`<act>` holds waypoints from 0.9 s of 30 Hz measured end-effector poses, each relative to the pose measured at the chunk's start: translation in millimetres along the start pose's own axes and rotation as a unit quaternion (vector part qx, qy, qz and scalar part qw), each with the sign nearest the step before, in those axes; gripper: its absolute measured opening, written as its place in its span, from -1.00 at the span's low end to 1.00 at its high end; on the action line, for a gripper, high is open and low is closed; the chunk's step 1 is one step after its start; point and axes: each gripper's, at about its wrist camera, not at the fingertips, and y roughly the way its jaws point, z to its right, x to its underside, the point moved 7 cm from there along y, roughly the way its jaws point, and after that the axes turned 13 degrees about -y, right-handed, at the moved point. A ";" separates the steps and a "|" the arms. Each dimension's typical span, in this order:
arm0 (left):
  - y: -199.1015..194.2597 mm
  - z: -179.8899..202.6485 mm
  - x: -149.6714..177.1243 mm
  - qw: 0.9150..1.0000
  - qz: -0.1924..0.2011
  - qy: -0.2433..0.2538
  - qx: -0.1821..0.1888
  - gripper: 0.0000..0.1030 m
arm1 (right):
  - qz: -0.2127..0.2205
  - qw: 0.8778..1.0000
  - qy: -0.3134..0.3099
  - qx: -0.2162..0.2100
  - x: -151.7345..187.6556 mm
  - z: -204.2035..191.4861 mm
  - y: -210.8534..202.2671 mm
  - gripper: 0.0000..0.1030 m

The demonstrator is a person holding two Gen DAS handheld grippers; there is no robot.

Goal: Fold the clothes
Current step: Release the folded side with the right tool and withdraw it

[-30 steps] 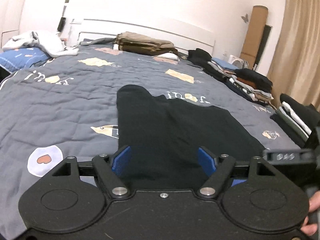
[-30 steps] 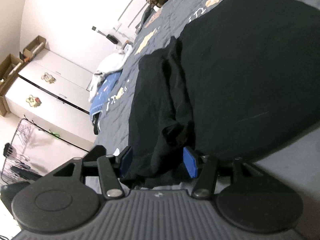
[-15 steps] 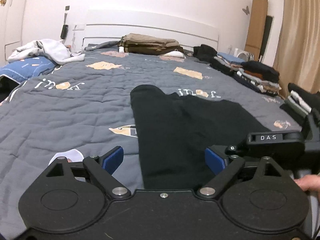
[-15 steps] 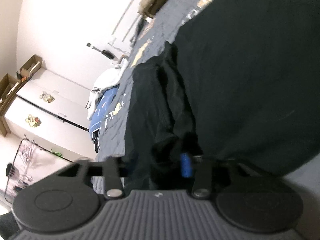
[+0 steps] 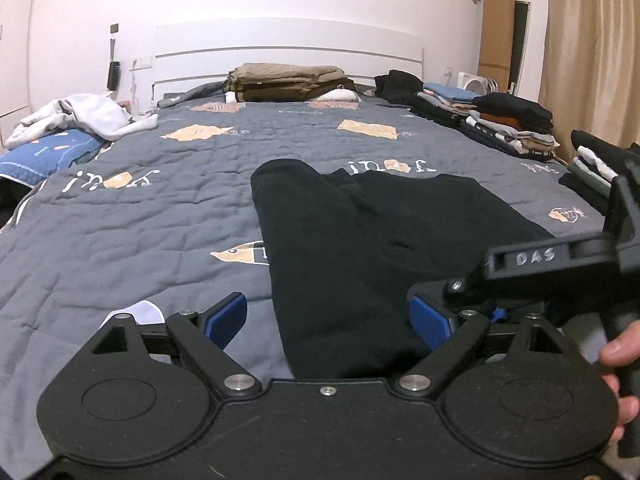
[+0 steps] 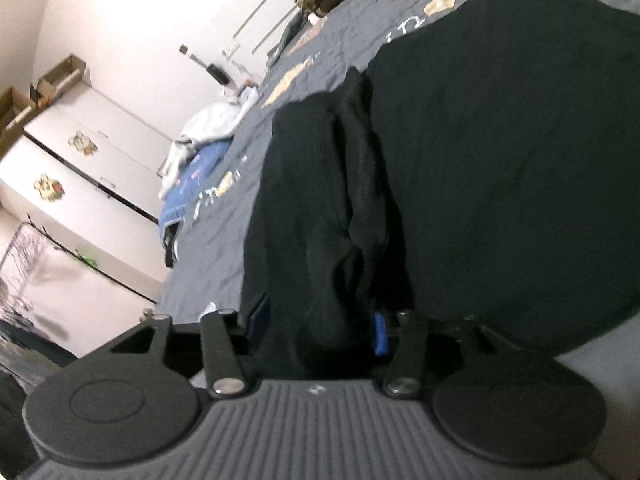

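A black garment (image 5: pixel 360 232) lies spread on the grey patterned quilt (image 5: pixel 140 208). Its near edge runs between the blue pads of my left gripper (image 5: pixel 328 318), which stands open and wide just above the cloth. My right gripper (image 6: pixel 320 322) sits at the garment's right side, and its body (image 5: pixel 560 264) shows at the right of the left wrist view. Its jaws are opening, with a bunched fold of the black garment (image 6: pixel 344 220) loose between the pads. A hand (image 5: pixel 616 360) holds its handle.
Stacks of folded clothes (image 5: pixel 508 124) line the bed's right edge. A brown folded pile (image 5: pixel 288 82) lies by the white headboard. A white heap (image 5: pixel 80 116) and a blue pillow (image 5: pixel 44 156) lie at the left. White wardrobes (image 6: pixel 80 168) stand beyond the bed.
My left jaws have widened and that gripper has rolled level. My right gripper closed on the bunched fold of the black garment and has since spread apart again.
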 end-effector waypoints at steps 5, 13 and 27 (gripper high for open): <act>1.6 -2.8 -0.6 1.000 -0.003 -0.003 -0.002 0.71 | 0.020 1.000 0.013 -0.008 4.1 1.5 2.7 -0.29; 0.8 14.7 6.0 0.998 -0.002 0.069 0.010 0.71 | 0.063 0.997 0.048 -0.020 -15.1 7.0 -19.3 -0.86; 52.9 73.6 60.4 0.927 -0.006 0.370 -0.063 0.19 | 0.110 0.990 0.067 0.063 -38.1 55.9 -68.6 -0.87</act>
